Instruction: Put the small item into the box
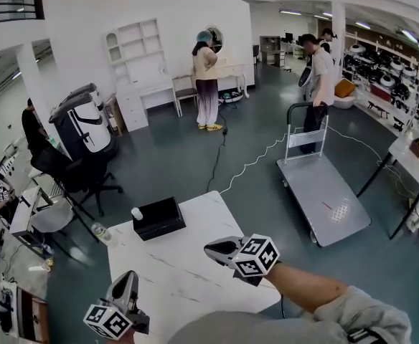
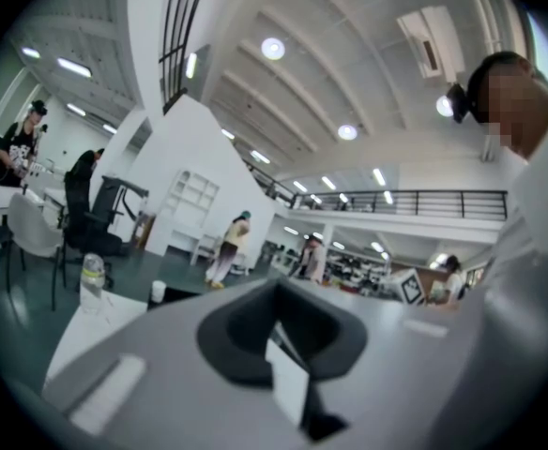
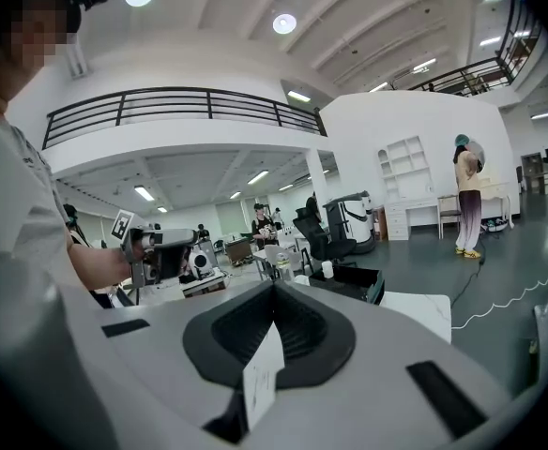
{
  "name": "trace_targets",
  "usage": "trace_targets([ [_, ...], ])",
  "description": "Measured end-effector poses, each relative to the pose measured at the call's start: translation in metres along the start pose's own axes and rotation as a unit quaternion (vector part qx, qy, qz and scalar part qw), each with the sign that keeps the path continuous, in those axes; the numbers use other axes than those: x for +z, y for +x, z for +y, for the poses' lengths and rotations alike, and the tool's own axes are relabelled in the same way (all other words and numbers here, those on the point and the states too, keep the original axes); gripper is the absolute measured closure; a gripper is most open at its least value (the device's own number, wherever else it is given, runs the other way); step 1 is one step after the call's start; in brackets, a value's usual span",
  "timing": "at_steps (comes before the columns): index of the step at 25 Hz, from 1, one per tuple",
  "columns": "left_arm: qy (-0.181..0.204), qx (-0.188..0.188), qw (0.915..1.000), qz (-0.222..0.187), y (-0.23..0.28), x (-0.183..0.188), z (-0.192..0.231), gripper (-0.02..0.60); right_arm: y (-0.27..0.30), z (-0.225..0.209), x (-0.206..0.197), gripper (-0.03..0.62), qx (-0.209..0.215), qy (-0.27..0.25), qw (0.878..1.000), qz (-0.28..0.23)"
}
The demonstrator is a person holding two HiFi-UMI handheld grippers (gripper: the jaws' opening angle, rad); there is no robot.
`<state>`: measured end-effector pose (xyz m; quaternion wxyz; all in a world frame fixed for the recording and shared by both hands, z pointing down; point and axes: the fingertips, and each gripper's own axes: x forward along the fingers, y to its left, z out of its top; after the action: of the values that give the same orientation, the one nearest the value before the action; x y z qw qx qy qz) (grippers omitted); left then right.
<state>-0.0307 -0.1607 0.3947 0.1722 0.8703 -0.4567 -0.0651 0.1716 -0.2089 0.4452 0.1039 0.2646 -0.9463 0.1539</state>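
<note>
Both are shut on nothing above the near end of the white worktop [image 1: 188, 282]: the left hand-held gripper [image 1: 127, 278] by its left edge, the right hand-held gripper [image 1: 215, 249] further in. The small white item [image 1: 136, 213] stands at the left corner of the black box [image 1: 161, 219], well apart from both
</note>
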Motion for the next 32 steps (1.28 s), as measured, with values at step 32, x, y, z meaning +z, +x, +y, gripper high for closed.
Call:
trace_targets([
  [32,-0.022,-0.053,0.9981,-0.022,-0.095,0.033,0.115,0.577,0.093,0.082,0.014,0.585,-0.060,0.010,0.998,0.009],
])
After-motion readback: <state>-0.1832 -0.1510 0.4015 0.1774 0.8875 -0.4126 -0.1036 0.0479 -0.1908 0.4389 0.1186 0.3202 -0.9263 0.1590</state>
